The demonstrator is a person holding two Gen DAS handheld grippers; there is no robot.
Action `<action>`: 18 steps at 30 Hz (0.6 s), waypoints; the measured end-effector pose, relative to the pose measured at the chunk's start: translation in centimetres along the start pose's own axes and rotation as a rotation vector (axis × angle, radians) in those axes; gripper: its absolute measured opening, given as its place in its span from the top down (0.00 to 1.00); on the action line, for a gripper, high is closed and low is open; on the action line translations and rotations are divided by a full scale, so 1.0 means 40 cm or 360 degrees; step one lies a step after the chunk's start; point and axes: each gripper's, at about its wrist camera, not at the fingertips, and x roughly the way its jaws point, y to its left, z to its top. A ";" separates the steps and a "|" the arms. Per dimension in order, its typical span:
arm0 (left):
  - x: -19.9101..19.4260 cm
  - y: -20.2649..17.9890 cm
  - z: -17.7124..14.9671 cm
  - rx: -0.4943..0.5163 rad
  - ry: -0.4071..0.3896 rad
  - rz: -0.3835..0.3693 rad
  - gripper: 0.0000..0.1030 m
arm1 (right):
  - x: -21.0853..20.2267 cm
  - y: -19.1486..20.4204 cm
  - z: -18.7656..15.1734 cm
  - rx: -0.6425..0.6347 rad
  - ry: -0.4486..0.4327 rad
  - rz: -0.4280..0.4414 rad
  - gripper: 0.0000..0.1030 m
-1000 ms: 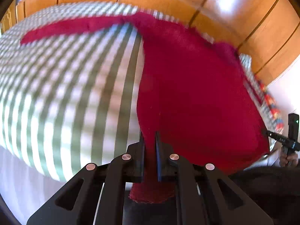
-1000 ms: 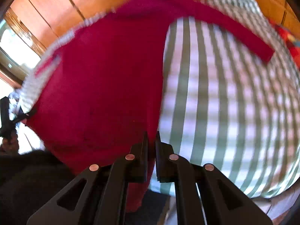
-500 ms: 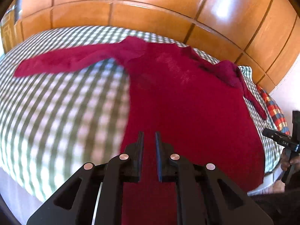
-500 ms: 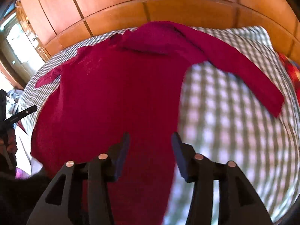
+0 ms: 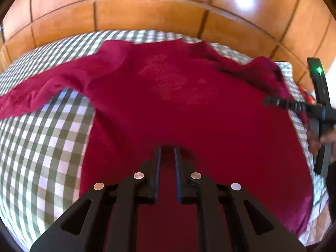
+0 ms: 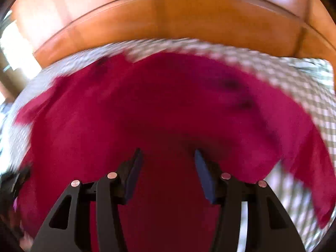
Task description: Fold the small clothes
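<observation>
item: red sweater (image 5: pixel 189 109), long-sleeved, lay spread flat on a green-and-white checked bedcover (image 5: pixel 48 138), neck toward a wooden headboard (image 5: pixel 147 12), hem toward the cameras. one sleeve stretched out across the checks at the left of the left wrist view; the other sleeve lay bunched along the body at the right of that view.

left gripper (image 5: pixel 167 153): fingers nearly together, a narrow slot between them; red cloth showed through the slot, but whether the pads pinched it could not be told. it hung over the lower middle of the sweater.

right gripper (image 6: pixel 168 157): jaws apart, about half spread, having just been closing a little after opening wide; nothing between the fingers, the sweater lay below them. view blurred. it also showed at the right edge of the left wrist view, gripped by a hand (image 5: pixel 317 140).
</observation>
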 end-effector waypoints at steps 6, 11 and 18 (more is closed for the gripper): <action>0.033 0.081 0.015 -0.0287 0.0049 -0.0052 0.91 | 0.042 -0.171 0.063 0.0506 0.0040 0.0275 0.62; 0.031 0.049 0.012 -0.0174 0.0025 0.0034 0.91 | -0.097 -0.220 -0.016 0.0432 -0.0089 0.0265 0.41; 0.031 0.046 0.007 -0.0187 0.0008 0.0038 0.91 | -0.276 -0.421 -0.208 0.0329 -0.0136 -0.0374 0.40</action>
